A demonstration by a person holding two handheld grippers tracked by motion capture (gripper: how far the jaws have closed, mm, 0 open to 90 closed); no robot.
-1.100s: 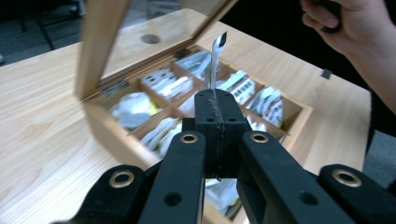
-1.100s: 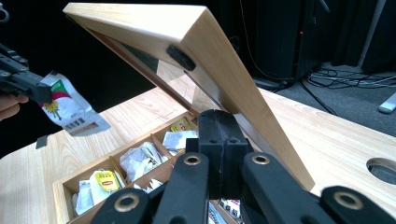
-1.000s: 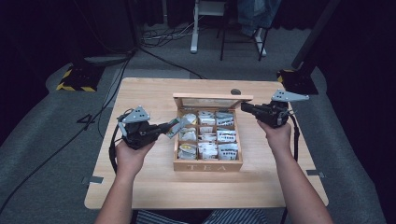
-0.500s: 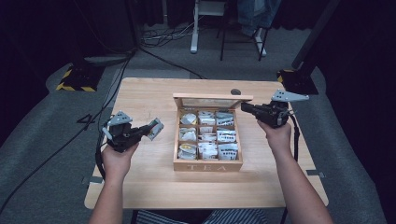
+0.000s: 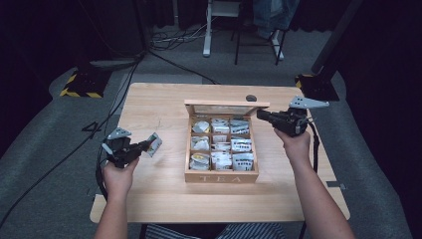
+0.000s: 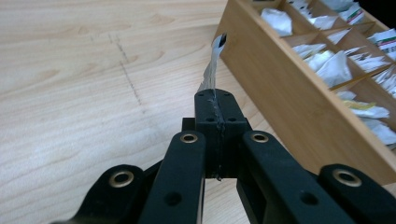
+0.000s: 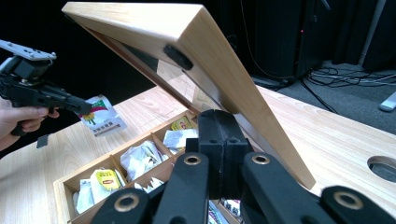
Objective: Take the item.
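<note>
The left gripper is clamped on a tea bag, pinching it by one edge so the packet sticks out past the tips, seen edge-on in the left gripper view. It hangs above the bare tabletop near the left edge, well apart from the box, which sits at the middle of the table with its compartments full of other packets. The right gripper is closed too, its tips against the raised lid at that lid's right end; whether the jaws pinch the lid's edge or only prop it I cannot tell, though in the right gripper view the lid leans steeply over the closed tips. Two risks stand out, as I judge it. The grip on the bag is thin and near one edge, so a quick swing or a brush against the tabletop could twist the packet loose, and it might drop off the left edge instead of landing flat. And if the right hand drifts or slackens, the lid may fall shut, jolting the box and closing off the remaining packets.
</note>
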